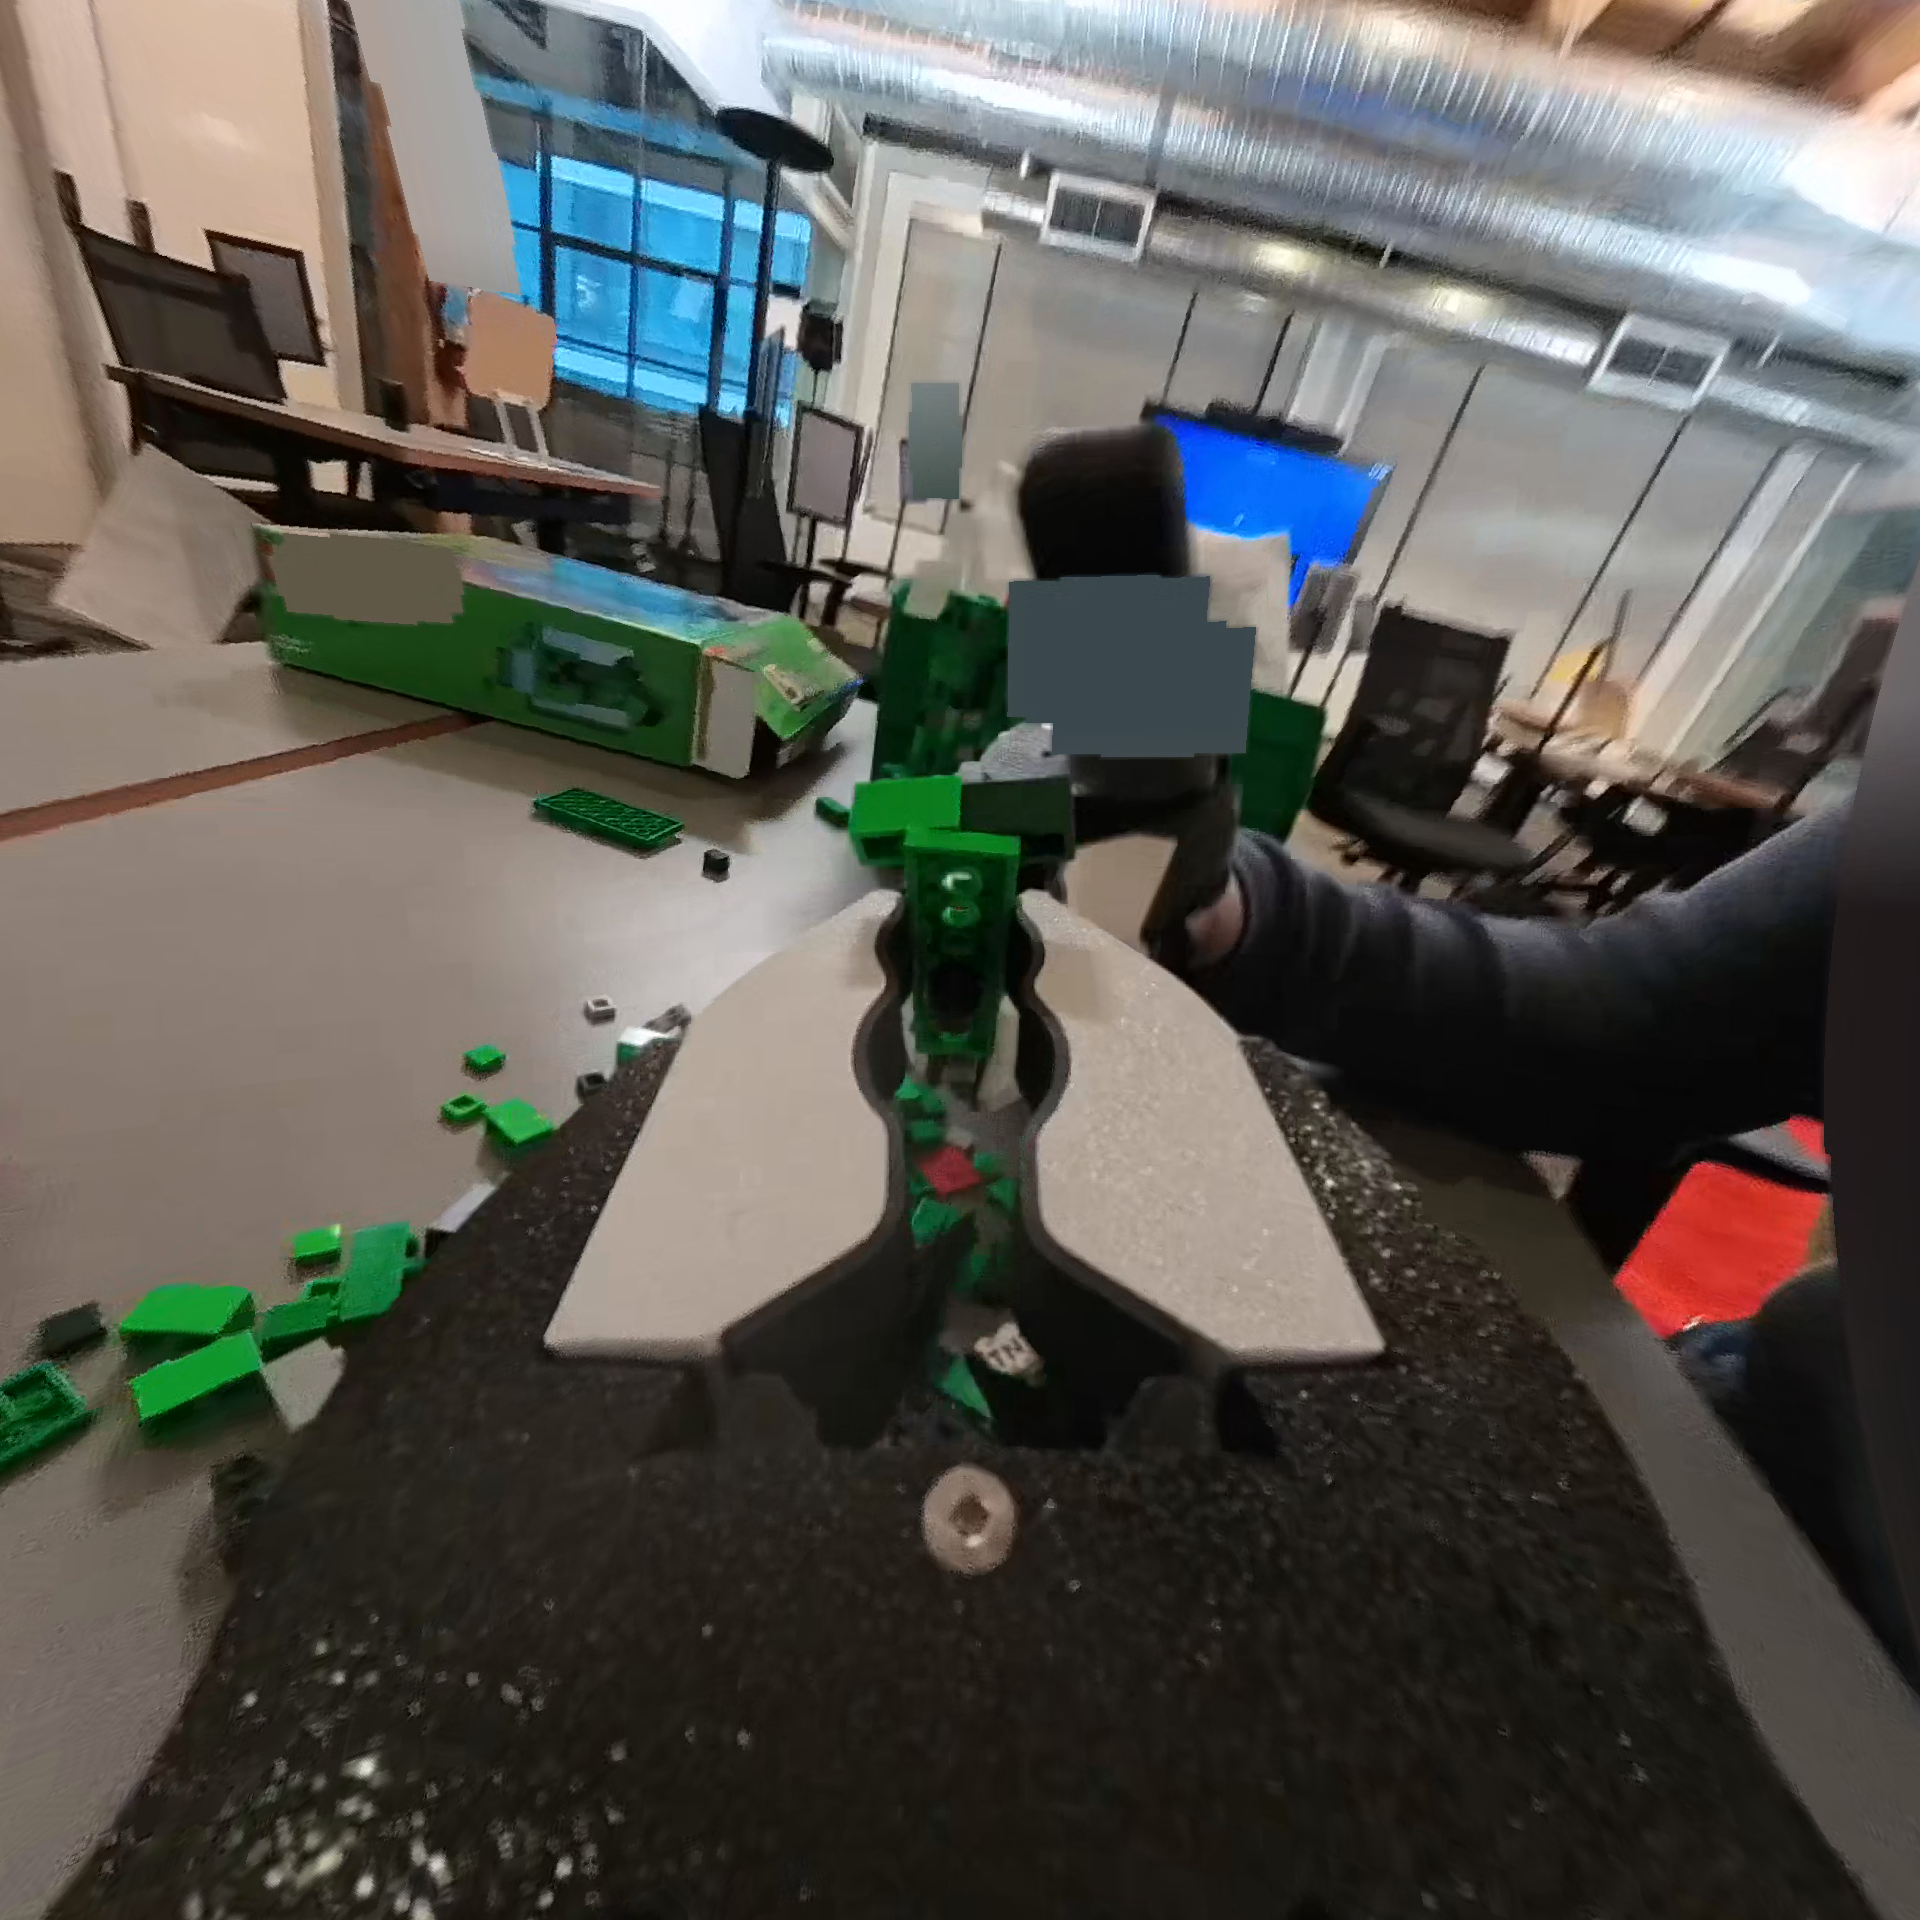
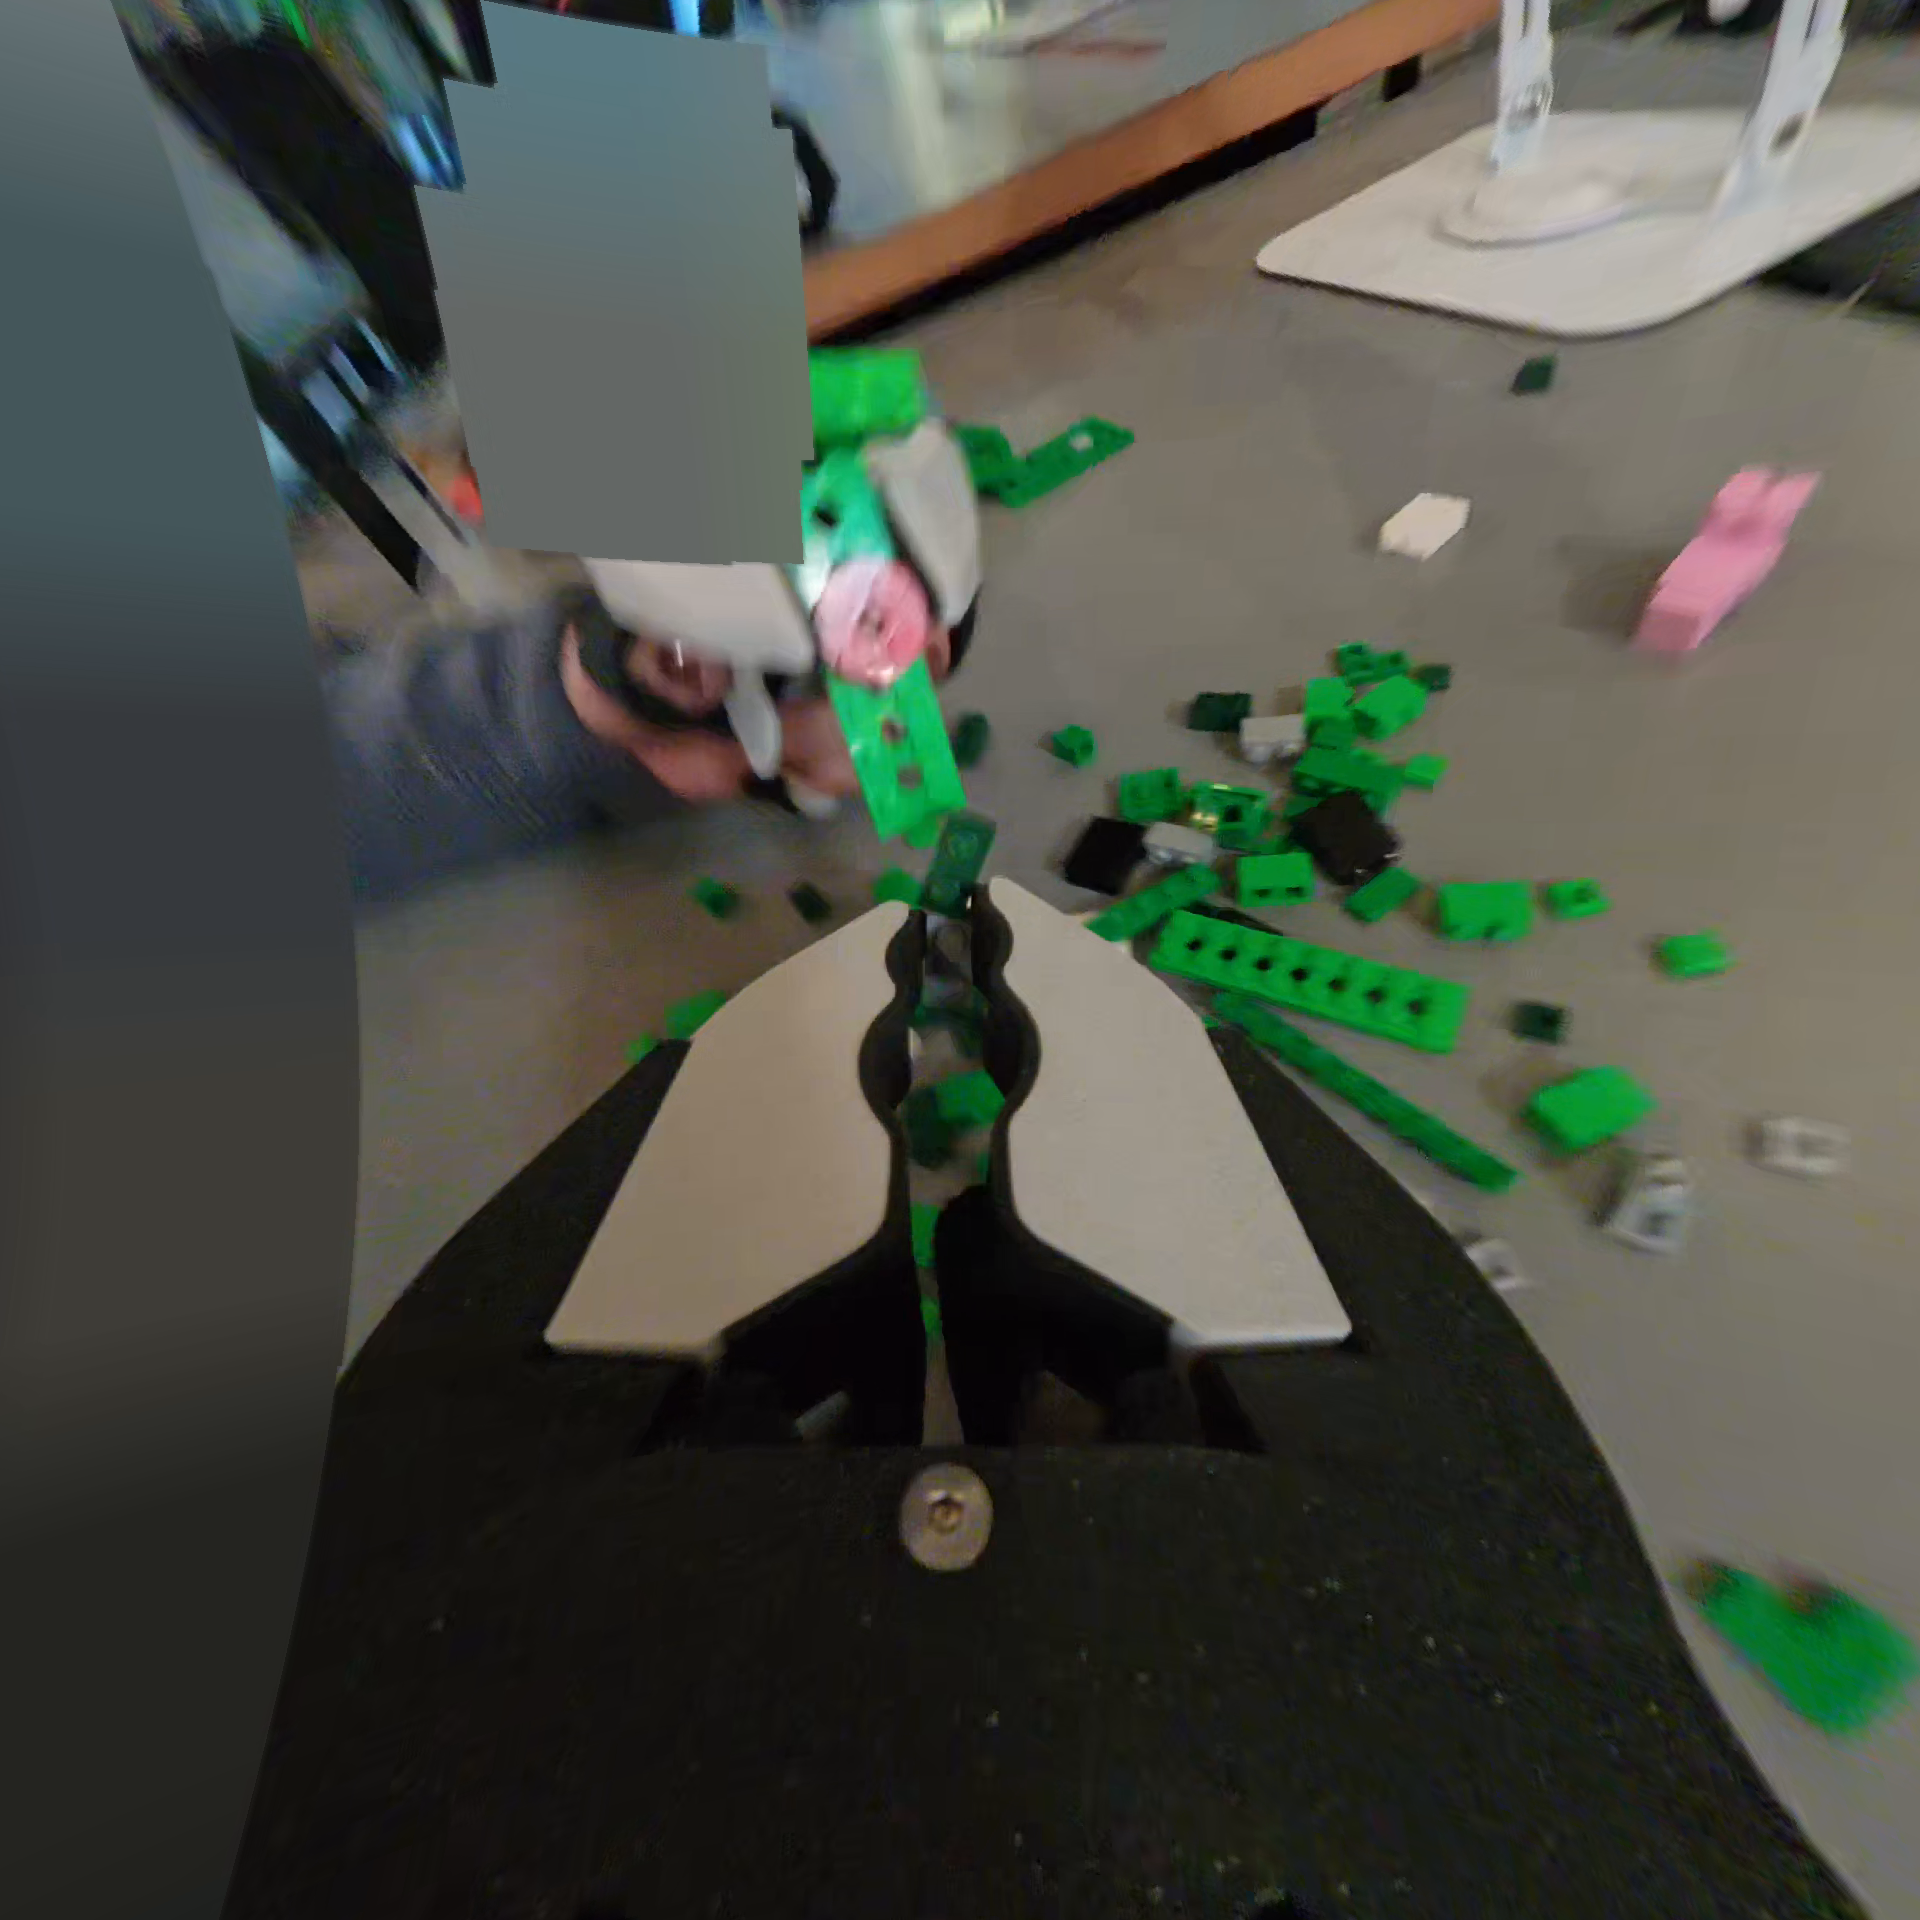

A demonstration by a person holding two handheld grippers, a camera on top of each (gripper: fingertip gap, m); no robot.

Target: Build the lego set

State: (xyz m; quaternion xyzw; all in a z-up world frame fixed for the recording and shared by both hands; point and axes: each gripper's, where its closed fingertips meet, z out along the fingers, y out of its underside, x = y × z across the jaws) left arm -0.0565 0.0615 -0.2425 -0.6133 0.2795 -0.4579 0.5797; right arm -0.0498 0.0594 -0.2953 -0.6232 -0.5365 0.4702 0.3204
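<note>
My left gripper (image 1: 961, 914) is shut on a long green beam (image 1: 956, 935) with holes, held above the table and pointing away. In the right wrist view the same beam (image 2: 894, 727) carries a pink round piece (image 2: 871, 621) and sticks out of the left gripper (image 2: 883, 540). My right gripper (image 2: 951, 904) is shut on a small dark green piece (image 2: 961, 857), whose tip is at the beam's lower end. In the left wrist view the right gripper (image 1: 1023, 805) sits just beyond the beam's tip, held by a hand (image 1: 1210, 920).
Loose green, black and grey bricks (image 2: 1320, 831) and a green plate with holes (image 2: 1309, 982) lie on the grey table. A pink piece (image 2: 1725, 561) and a white stand base (image 2: 1558, 239) lie farther back. A green box (image 1: 520, 665) and a green built structure (image 1: 935, 675) are beyond. The left gripper's tips are roughly 5 cm from the right gripper's.
</note>
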